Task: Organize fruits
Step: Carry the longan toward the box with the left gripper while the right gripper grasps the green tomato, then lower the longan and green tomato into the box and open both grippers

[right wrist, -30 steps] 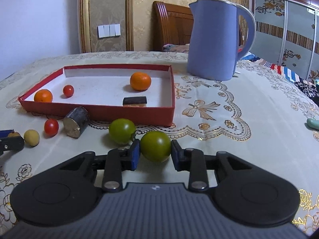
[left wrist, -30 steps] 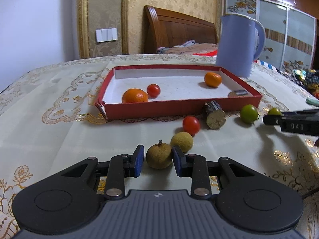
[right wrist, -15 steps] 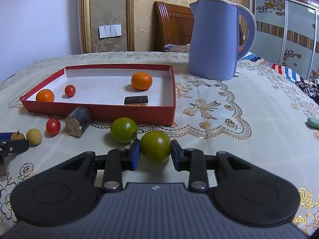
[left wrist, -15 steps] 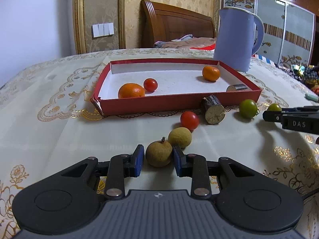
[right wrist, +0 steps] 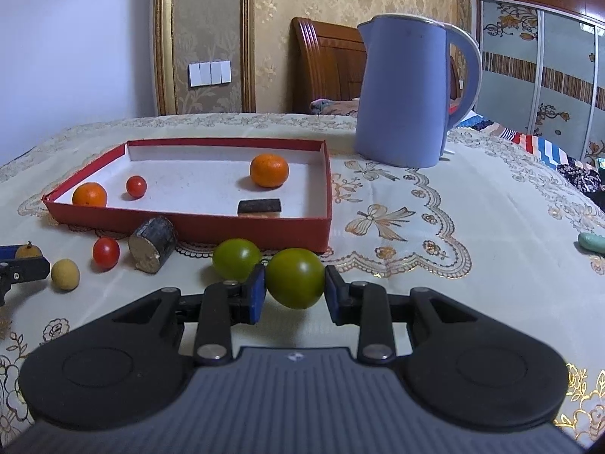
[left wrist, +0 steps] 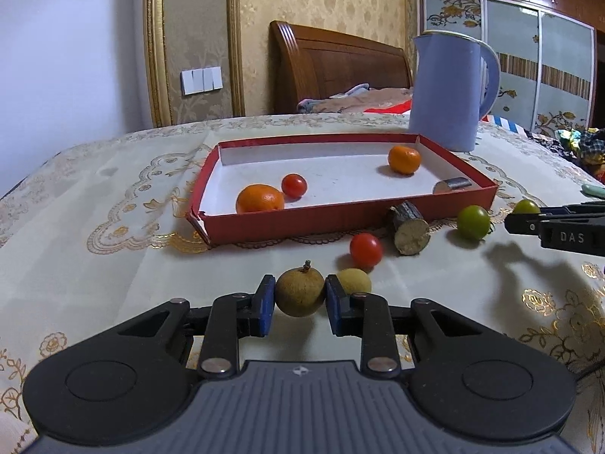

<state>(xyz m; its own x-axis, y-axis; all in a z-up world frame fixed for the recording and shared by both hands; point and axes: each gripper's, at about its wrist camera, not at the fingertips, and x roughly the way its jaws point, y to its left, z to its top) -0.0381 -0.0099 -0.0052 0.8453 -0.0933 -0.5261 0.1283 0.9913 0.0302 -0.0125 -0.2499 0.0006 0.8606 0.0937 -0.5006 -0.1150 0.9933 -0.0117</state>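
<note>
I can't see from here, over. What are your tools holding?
Left tool shut on brown longan. Right tool shut on green tomato. Red tray ahead, path clear.

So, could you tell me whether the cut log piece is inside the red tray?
Outside: the log piece lies on the tablecloth against the red tray's front wall.

So the tray sits mid-table, with the kettle behind its right corner. In it: two oranges, a small tomato and a block. Before its front wall lie a wood stub, another tomato left of that, then a longan nearer still.
</note>
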